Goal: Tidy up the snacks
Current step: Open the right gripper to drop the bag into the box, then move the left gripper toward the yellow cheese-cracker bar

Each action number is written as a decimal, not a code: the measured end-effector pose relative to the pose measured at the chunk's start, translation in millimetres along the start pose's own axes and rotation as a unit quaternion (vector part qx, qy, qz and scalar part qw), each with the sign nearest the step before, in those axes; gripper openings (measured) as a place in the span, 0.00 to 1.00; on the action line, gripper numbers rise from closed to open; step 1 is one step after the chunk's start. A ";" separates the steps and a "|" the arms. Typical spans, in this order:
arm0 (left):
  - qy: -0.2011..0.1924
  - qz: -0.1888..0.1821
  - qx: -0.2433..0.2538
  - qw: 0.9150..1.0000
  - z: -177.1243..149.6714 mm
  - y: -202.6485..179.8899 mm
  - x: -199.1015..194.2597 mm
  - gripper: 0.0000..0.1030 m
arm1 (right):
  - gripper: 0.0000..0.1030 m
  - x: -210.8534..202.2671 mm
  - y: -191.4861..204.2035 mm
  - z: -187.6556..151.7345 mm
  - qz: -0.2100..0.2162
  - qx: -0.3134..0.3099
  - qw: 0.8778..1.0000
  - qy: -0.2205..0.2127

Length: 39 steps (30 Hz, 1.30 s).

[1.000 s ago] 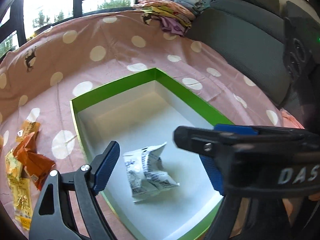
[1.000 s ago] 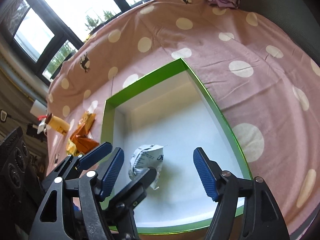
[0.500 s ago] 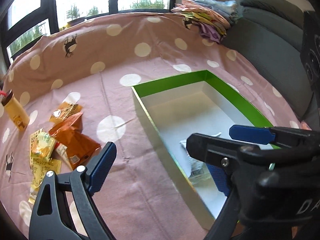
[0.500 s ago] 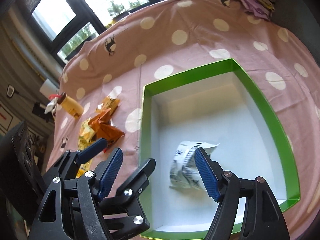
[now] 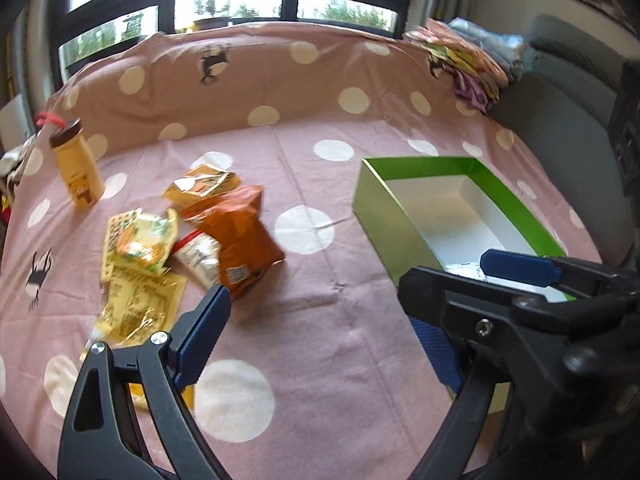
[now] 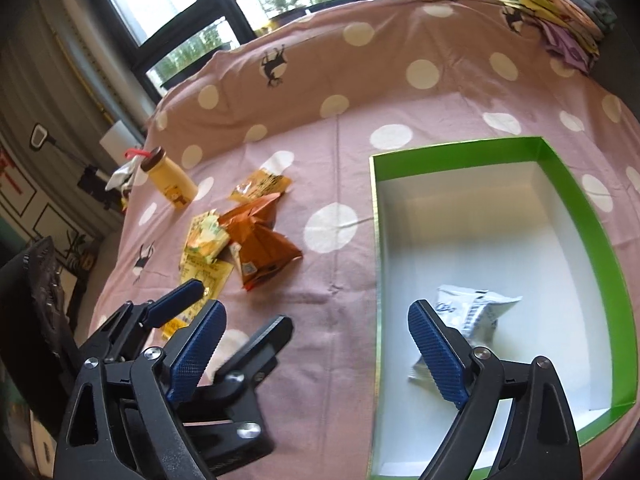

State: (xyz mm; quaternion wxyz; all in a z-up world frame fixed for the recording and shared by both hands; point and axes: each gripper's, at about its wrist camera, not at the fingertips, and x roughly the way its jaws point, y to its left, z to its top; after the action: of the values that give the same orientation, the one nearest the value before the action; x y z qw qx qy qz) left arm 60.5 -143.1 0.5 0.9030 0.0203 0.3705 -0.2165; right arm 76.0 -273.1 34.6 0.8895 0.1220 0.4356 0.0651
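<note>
Both grippers spread and empty, jaws just opened: left gripper (image 5: 320,336), right gripper (image 6: 316,344). White packet (image 6: 476,316) already in green box (image 6: 576,208); remaining snack pile (image 5: 192,236) on the bed, likely next target.

One box (image 6: 600,240); one bottle (image 6: 172,184); six snack packets (image 6: 264,240).

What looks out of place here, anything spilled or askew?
Nothing spilled. The snack packets lie in a loose overlapping heap on the tablecloth, outside the green box, which holds only one crumpled white packet.
</note>
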 end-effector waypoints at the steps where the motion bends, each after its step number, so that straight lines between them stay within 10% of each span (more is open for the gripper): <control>1: 0.003 0.004 -0.011 1.000 -2.5 8.0 -3.2 0.88 | 0.91 2.9 4.2 -1.1 0.000 -0.007 1.000 0.004; 14: 0.051 0.096 -0.110 0.988 -55.0 97.2 -27.9 0.88 | 0.92 44.2 66.6 -12.3 0.033 -0.076 0.996 0.045; 39: 0.073 0.069 -0.084 0.991 -86.6 131.0 2.1 1.00 | 0.92 145.0 136.4 -25.7 0.117 -0.160 0.963 0.184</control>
State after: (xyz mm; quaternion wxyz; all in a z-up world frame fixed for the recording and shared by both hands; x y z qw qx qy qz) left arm 57.8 -8.2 -79.9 0.8849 -0.0142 0.4499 -0.1194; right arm 143.1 -105.6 -53.4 0.7884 0.0141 0.5581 0.2583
